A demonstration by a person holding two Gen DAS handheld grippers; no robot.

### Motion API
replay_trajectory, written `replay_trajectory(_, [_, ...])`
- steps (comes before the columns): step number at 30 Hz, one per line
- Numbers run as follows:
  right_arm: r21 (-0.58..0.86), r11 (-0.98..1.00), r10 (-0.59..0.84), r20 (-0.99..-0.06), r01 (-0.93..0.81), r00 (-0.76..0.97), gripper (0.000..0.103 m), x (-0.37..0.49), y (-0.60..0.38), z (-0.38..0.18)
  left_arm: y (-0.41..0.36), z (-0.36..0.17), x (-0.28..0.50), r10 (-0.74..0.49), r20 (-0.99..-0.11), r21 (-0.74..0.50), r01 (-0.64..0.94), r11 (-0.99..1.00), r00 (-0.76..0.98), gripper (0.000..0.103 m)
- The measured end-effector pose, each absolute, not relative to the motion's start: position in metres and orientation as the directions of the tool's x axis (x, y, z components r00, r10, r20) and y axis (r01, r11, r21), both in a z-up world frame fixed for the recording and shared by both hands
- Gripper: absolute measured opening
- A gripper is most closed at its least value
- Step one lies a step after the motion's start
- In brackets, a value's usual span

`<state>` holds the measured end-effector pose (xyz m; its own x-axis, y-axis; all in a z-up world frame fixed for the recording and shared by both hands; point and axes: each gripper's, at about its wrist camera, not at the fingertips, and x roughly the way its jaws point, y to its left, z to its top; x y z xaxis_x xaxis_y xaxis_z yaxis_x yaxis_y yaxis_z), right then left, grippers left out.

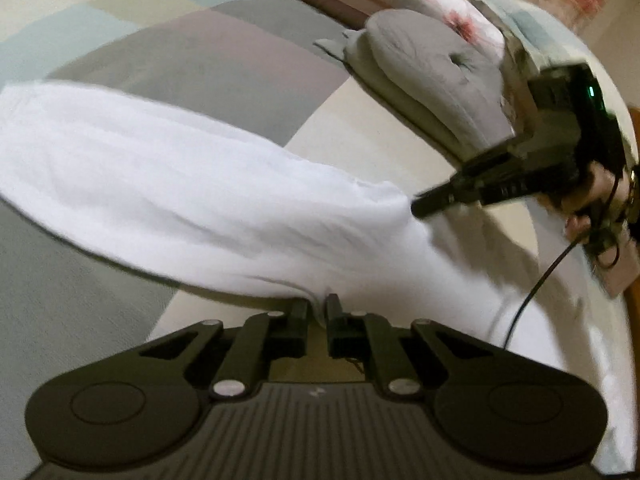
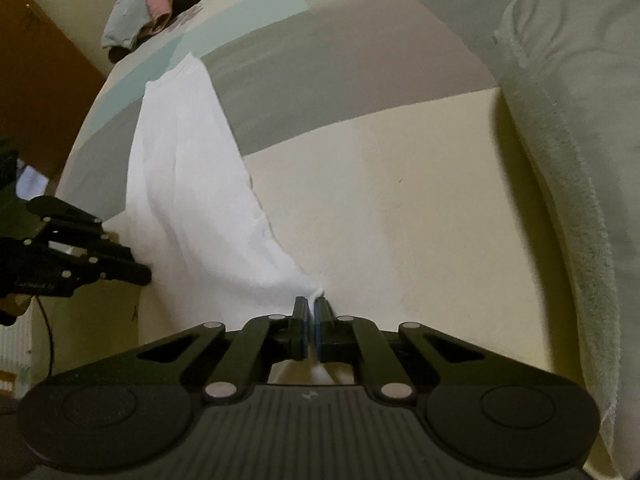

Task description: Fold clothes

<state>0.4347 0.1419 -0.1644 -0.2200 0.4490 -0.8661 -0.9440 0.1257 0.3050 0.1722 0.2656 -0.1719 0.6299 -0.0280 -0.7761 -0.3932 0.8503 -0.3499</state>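
**Both corners pinched, garment ready to be carried over**

The step in hand is judged to be the grasp that opens a fold: a white garment (image 1: 192, 184) lies stretched along the patchwork bed cover (image 1: 224, 60), and its near end has been taken at two points. No fold is yet seen in the cloth, so the task is judged to be at an early stage for this piece.

The left tool (image 1: 318, 312) is closed down to a narrow gap, and a tuck of the white cloth's edge is held between its fingers. The right tool (image 2: 312, 314) is shut fully on a small peak of the same cloth, which is seen gathered and pulled up between the pads (image 2: 306, 324). In the left wrist view the right tool (image 1: 424, 206) is seen with its tip at the fabric, gripped by a hand (image 1: 592, 196); in the right wrist view the left tool (image 2: 136, 274) is seen at the garment's opposite side edge.

The next move is judged to call for both held points being lifted together and carried toward the far end, with the two kept level and evenly apart so that the edge is not dragged askew. Sagging between the grips could be a risk.

A grey cushion (image 1: 432, 80) lies beyond on the bed, and a small heap of other clothes (image 2: 152, 8) is left at the far corner
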Motion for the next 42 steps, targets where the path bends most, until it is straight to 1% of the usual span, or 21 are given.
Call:
replay_trajectory(2, [0.285,0.168,0.475,-0.862,-0.944,-0.176,0.005,0.439,0.139,-0.161,0.264,-0.168,0.17,0.01,-0.782,-0.317,-0.412,0.854,0.623,0.008])
replay_trajectory(7, [0.309,0.207,0.495,-0.851,-0.928,-0.173,0.011,0.445,0.142,-0.149,0.276,-0.166,0.158,-0.009,-0.805,-0.367,-0.486,0.793,0.594,0.013])
replay_trajectory(8, [0.322,0.188,0.501,-0.844,-0.928,-0.191,0.014,0.443,0.144,-0.146,0.281,-0.165,0.153,-0.007,-0.803,-0.377,-0.499,0.78,0.596,0.017])
replay_trajectory(9, [0.333,0.169,0.504,-0.838,-0.928,-0.209,0.021,0.44,0.147,-0.143,0.286,-0.164,0.148,-0.006,-0.802,-0.388,-0.512,0.766,0.598,0.02])
replay_trajectory(10, [0.34,0.15,0.506,-0.833,-0.928,-0.223,0.029,0.436,0.151,-0.141,0.29,-0.162,0.144,-0.005,-0.8,-0.398,-0.525,0.753,0.6,0.026])
replay_trajectory(12, [0.34,0.106,0.498,-0.832,-0.935,-0.246,0.039,0.428,0.163,-0.141,0.301,-0.161,0.135,-0.001,-0.797,-0.418,-0.55,0.723,0.604,0.038])
replay_trajectory(13, [0.334,0.085,0.492,-0.834,-0.939,-0.252,0.04,0.424,0.17,-0.142,0.308,-0.161,0.131,0.007,-0.792,-0.431,-0.567,0.702,0.611,0.044])
replay_trajectory(14, [0.328,0.063,0.485,-0.835,-0.942,-0.259,0.04,0.42,0.177,-0.143,0.315,-0.162,0.128,0.015,-0.787,-0.444,-0.582,0.681,0.617,0.044])
replay_trajectory(20, [0.359,-0.004,0.458,-0.829,-0.933,-0.321,0.04,0.406,0.228,-0.162,0.343,-0.174,0.115,0.035,-0.741,-0.539,-0.625,0.565,0.671,0.045])
replay_trajectory(21, [0.363,-0.017,0.457,-0.826,-0.932,-0.33,0.034,0.403,0.235,-0.164,0.344,-0.174,0.114,0.046,-0.738,-0.54,-0.629,0.559,0.674,0.044])
replay_trajectory(22, [0.347,-0.033,0.452,-0.832,-0.937,-0.323,0.019,0.399,0.242,-0.165,0.344,-0.174,0.116,0.059,-0.739,-0.531,-0.633,0.563,0.671,0.04])
replay_trajectory(23, [0.319,-0.049,0.447,-0.84,-0.947,-0.306,0.012,0.395,0.247,-0.165,0.342,-0.173,0.118,0.082,-0.746,-0.502,-0.64,0.582,0.661,0.032])
replay_trajectory(24, [0.289,-0.065,0.444,-0.849,-0.955,-0.288,0.006,0.391,0.25,-0.164,0.339,-0.172,0.121,0.115,-0.763,-0.449,-0.649,0.614,0.636,0.024])
replay_trajectory(25, [0.26,-0.081,0.441,-0.856,-0.962,-0.268,0.005,0.388,0.253,-0.163,0.336,-0.17,0.124,0.145,-0.777,-0.397,-0.655,0.643,0.613,0.01])
replay_trajectory(28, [0.247,-0.033,0.456,-0.859,-0.968,-0.234,0.006,0.39,0.256,-0.16,0.336,-0.166,0.125,0.153,-0.79,-0.355,-0.646,0.675,0.594,0.015])
replay_trajectory(30, [0.228,0.019,0.486,-0.853,-0.973,-0.191,0.013,0.391,0.252,-0.154,0.337,-0.159,0.124,0.16,-0.809,-0.316,-0.647,0.694,0.566,0.02])
replay_trajectory(31, [0.228,0.042,0.504,-0.846,-0.973,-0.176,0.023,0.391,0.248,-0.148,0.336,-0.156,0.125,0.166,-0.819,-0.289,-0.645,0.707,0.549,0.023])
replay_trajectory(33, [0.249,0.083,0.547,-0.821,-0.965,-0.164,0.033,0.393,0.234,-0.136,0.335,-0.144,0.125,0.206,-0.825,-0.215,-0.629,0.747,0.526,0.027])
replay_trajectory(37, [0.252,0.174,0.591,-0.8,-0.952,-0.104,0.048,0.384,0.188,-0.122,0.328,-0.123,0.134,0.282,-0.784,-0.073,-0.534,0.842,0.553,0.046])
replay_trajectory(39, [0.247,0.225,0.587,-0.806,-0.942,-0.071,0.05,0.377,0.16,-0.121,0.325,-0.118,0.146,0.28,-0.759,-0.037,-0.469,0.883,0.587,0.047])
replay_trajectory(42, [0.24,0.334,0.537,-0.843,-0.911,-0.025,0.05,0.362,0.118,-0.127,0.329,-0.127,0.173,0.236,-0.766,-0.039,-0.41,0.911,0.599,0.048])
